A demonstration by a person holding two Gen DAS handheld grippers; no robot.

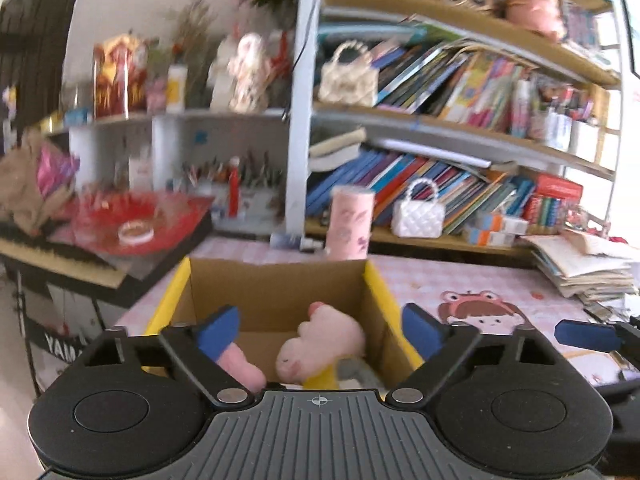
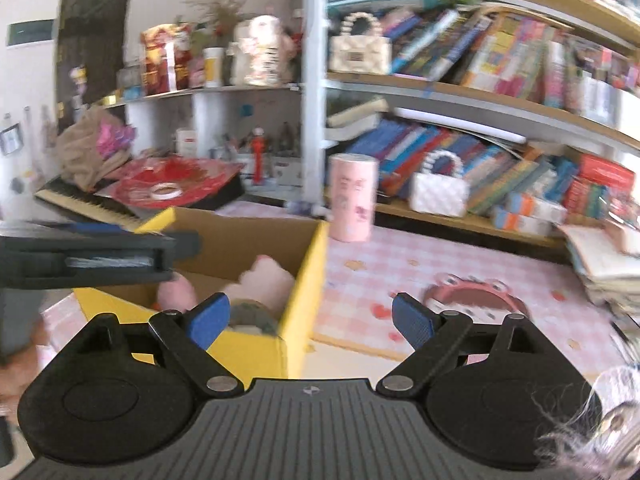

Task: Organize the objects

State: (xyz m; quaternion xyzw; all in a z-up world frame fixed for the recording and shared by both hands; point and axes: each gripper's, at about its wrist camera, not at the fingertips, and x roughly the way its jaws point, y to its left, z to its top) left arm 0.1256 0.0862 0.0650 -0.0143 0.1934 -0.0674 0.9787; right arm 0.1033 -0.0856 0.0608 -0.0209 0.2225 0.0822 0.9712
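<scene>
On the pink checked tablecloth [image 2: 460, 248], at 9 o'clock of the right wrist view, stands one cardboard box [image 2: 296, 280] with yellow outer walls, its top open. One box is counted; no second container shows on the table.

Task status, judged from how things lie: partly complete. Soft toys already rest inside the box. The left wrist view shows a pale pink plush [image 1: 320, 344] at the 6 o'clock position, a second pink piece [image 1: 244, 368] at 7 o'clock of it, and a grey patch [image 1: 360, 372] at 5 o'clock. Whether these are three separate toys or parts of fewer cannot be told; the count is at least two.

Items that may remain, largest first:
1. One pink cylinder [image 2: 353, 198], upright on the tablecloth, just beyond the far right corner of the box, at 12 o'clock of the right wrist view.
2. One fuzzy whitish item [image 2: 592, 420] at 4 o'clock of the right wrist view; too blurred to identify.

Two small quilted handbags sit on the bookshelf [image 1: 460, 132]: one white [image 1: 418, 210] on the lower shelf, one cream [image 1: 348, 78] above. They appear stored already.

Tool state:
- Left gripper [image 1: 320, 330]: fingers spread apart over the box opening, nothing clamped.
- Right gripper [image 2: 310, 318]: fingers spread apart, straddling the box's right wall, nothing clamped.
</scene>
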